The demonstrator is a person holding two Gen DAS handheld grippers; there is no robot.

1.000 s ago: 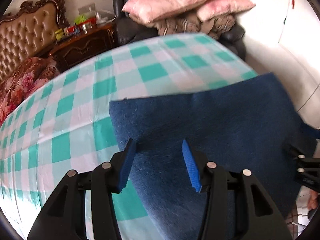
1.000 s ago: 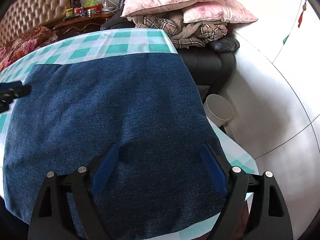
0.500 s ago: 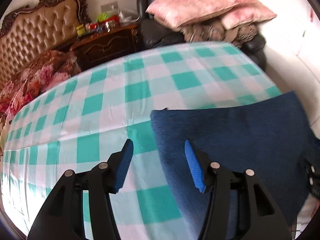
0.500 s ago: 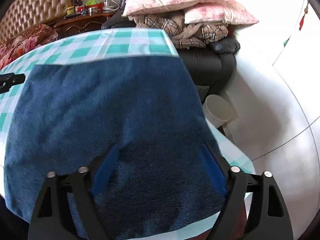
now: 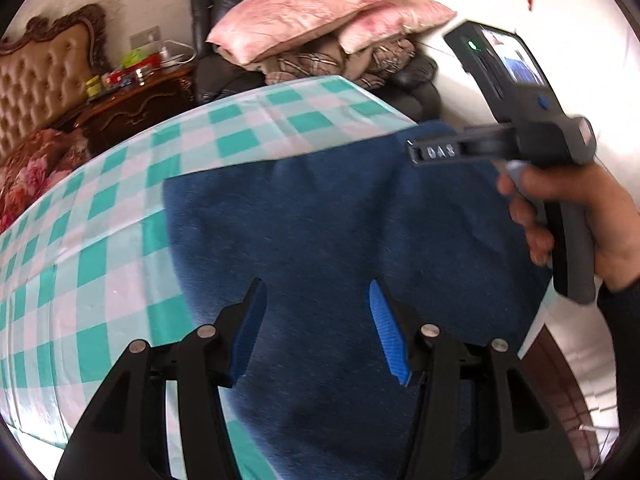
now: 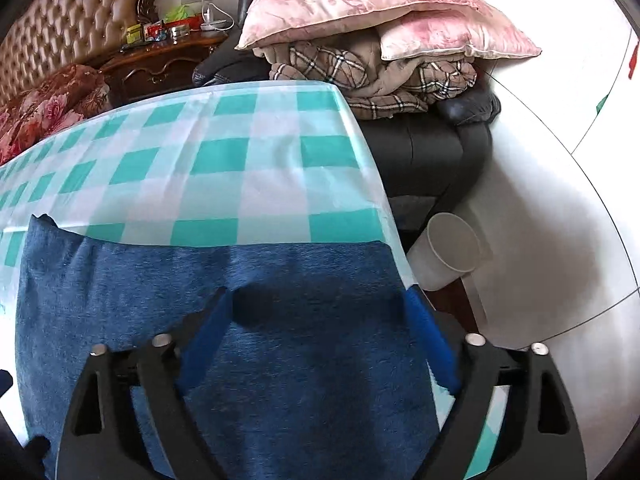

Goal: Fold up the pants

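Nearest the left wrist camera, the left gripper (image 5: 316, 328) has its blue-padded fingers spread apart, nothing between them, hovering over the pants (image 5: 340, 220). Pants are dark blue denim-like fabric, folded into a broad flat block lying on the checked tablecloth (image 5: 100, 240), toward the table's right edge. Whether the pads touch the cloth: cannot tell.

Same story in the right wrist view: right gripper (image 6: 320, 336) has its fingers wide apart, empty, above the pants (image 6: 280, 360). Right-hand finger sits about at the table's right edge. Far edge of the pants runs roughly straight across the tablecloth (image 6: 240, 160), with a small raised corner at far left.

Further right in the left view, the person's hand (image 5: 580, 216) grips the handle of the right gripper; its small screen faces the camera.

Beyond the table edge: white plastic bin (image 6: 448, 252) on the floor, just beside the table corner. Behind it a black leather armchair (image 6: 432, 152) stacked with a plaid blanket (image 6: 380, 76) and two pink pillows (image 6: 360, 4). Far left: dark wooden nightstand (image 6: 160, 64) with small clutter on top, and a tufted headboard (image 6: 72, 24) over a floral bedspread (image 6: 44, 104).
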